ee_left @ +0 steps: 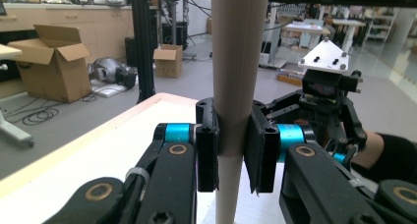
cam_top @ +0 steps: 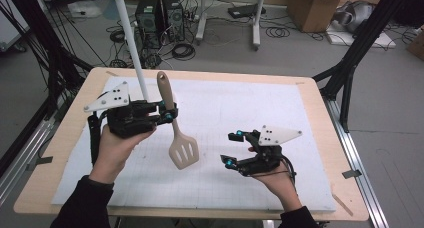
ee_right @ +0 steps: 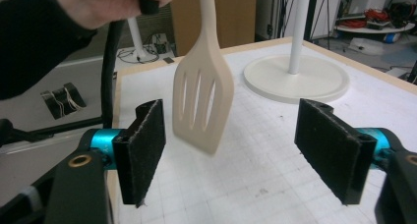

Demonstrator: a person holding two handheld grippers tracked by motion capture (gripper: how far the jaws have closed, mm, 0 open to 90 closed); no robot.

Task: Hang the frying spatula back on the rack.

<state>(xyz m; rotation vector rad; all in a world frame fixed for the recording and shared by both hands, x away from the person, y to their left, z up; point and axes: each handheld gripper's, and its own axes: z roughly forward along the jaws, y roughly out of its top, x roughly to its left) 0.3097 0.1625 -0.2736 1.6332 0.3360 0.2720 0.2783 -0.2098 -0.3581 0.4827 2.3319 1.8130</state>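
My left gripper (cam_top: 169, 113) is up off the table, jaws squeezed tight, wrist turned so it points right. My right gripper (cam_top: 231, 147) sits lower near the front edge, jaws spread wide apart, pointing left toward the other one. Both forearms come in from below.

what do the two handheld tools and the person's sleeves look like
Both the left tool and the right tool are black linkage frames with cyan-blue cylinders at the jaw pivots and brass-coloured rivets. The jaws carry flat black pads. Each tool has a light grey three-cornered plate with small dark holes on top. A black cable trails off. The sleeves are dark.
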